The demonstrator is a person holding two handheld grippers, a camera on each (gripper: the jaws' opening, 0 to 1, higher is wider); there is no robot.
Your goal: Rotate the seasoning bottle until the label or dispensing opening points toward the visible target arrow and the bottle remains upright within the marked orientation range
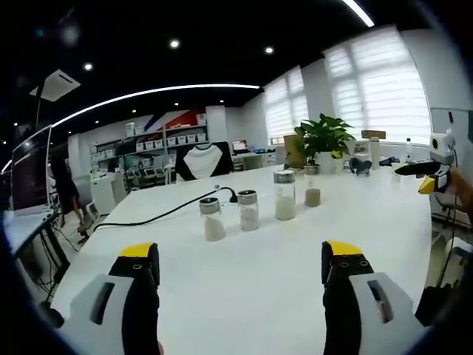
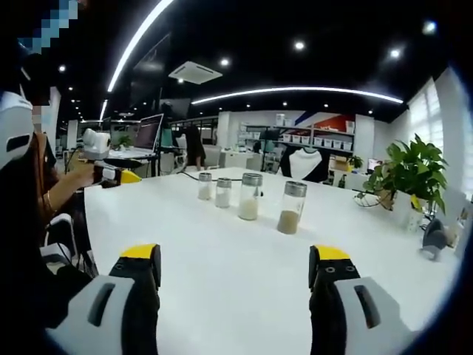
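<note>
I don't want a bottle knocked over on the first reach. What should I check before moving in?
1. Left gripper open, nothing between its jaws: ok.
2. Right gripper open, nothing between its jaws: ok.
3. Four seasoning bottles upright in a row on the white table: ok.
4. Lids on all four: ok.
5. Black cable lies behind the row, off the approach path: ok.
6. Target arrow or orientation marks on the table: cannot tell, none seen.

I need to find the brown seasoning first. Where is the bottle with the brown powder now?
In the right gripper view the brown-powder bottle stands upright at the right end of the four-bottle row, nearest the potted plant. In the left gripper view it is farthest, beside the plant.
</note>
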